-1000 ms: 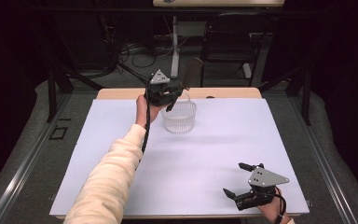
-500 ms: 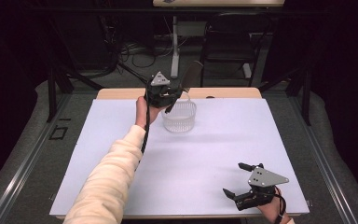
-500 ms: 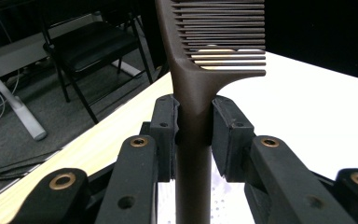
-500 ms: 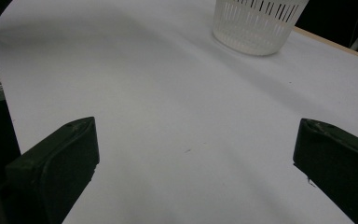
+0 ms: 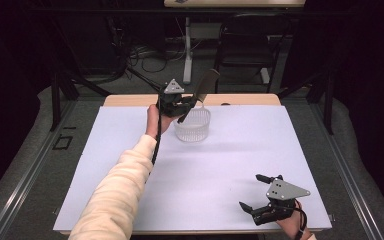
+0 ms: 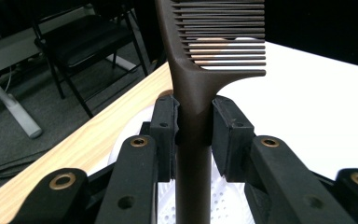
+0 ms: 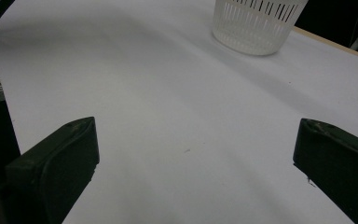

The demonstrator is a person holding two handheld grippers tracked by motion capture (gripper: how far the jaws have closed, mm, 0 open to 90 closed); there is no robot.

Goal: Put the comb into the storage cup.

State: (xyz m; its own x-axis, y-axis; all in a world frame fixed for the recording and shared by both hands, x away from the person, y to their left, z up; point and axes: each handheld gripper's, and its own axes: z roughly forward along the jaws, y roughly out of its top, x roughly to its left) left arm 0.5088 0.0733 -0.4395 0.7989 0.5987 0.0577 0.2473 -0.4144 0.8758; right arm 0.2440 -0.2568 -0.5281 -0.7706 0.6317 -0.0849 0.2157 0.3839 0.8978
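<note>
Fingers (image 6: 165, 135) of the left gripper (image 5: 180, 107) pinch the handle of a dark brown comb (image 6: 200, 70), holding it tilted above the white slotted basket (image 5: 192, 125) at the table's (image 5: 240, 155) far edge, while the right gripper (image 5: 260, 192) rests near the front edge with fingers spread apart.

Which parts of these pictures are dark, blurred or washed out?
High view: the room behind the table is nearly black. Left gripper view: the comb is sharp in the left hand-held gripper, the white surface overexposed. Right gripper view: soft shadows under the basket.
</note>
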